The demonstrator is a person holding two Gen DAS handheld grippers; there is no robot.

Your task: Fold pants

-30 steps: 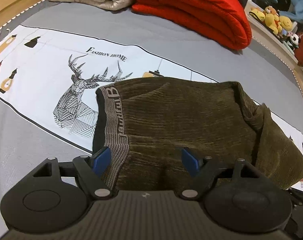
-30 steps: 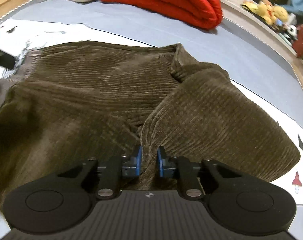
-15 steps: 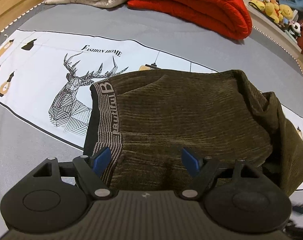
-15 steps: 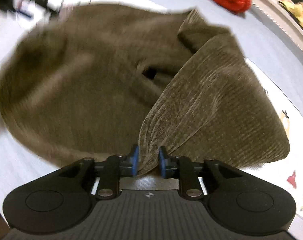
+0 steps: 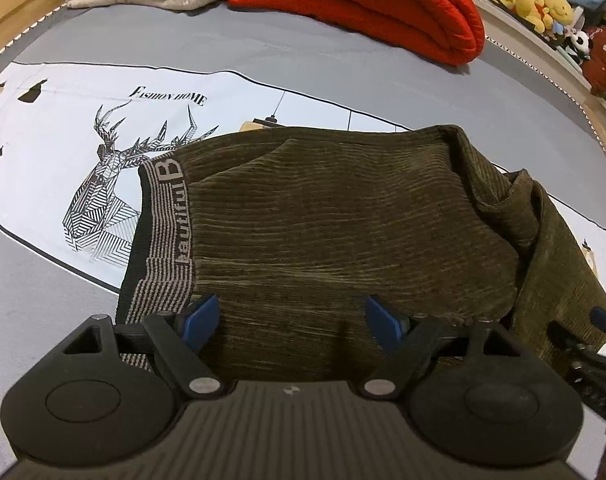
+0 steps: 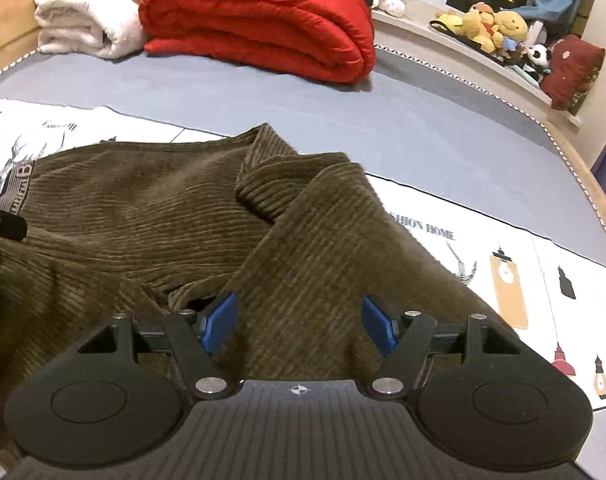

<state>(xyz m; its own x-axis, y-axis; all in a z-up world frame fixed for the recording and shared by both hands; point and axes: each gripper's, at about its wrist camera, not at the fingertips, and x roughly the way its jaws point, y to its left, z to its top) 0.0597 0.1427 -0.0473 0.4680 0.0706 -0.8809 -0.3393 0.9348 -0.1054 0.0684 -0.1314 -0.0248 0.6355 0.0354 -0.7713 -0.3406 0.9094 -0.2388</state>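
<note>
While the left tongs (image 5: 291, 316) hang spread wide over the pants (image 5: 343, 216), their blue pads (image 5: 201, 316) stand apart with only the ribbed cloth below them and nothing gripped. The pants are dark olive corduroy and lie folded in a thick bundle on the bed (image 5: 263, 52), partly on a white printed cloth (image 5: 63, 120) that bears a line drawing of a deer (image 5: 115, 184). Their striped waistband (image 5: 167, 240) runs along the left edge of the bundle, just beyond the left pad.

From the right wrist view, the right tongs (image 6: 299, 320) are opening. A raised fold of the pants (image 6: 323, 248) sits between the pads (image 6: 219, 320), but the pads do not press on it, so the cloth is let go. The fold slopes up from the tongs toward a crumpled ridge in the middle of the bundle.

Far across the grey bed lie a folded red quilt (image 6: 259, 20) and, beside it on the left, a folded white blanket (image 6: 83, 12). Soft toys (image 6: 495, 24) sit on a ledge at the far right. The right tongs also show dimly at the right edge of the left wrist view.
</note>
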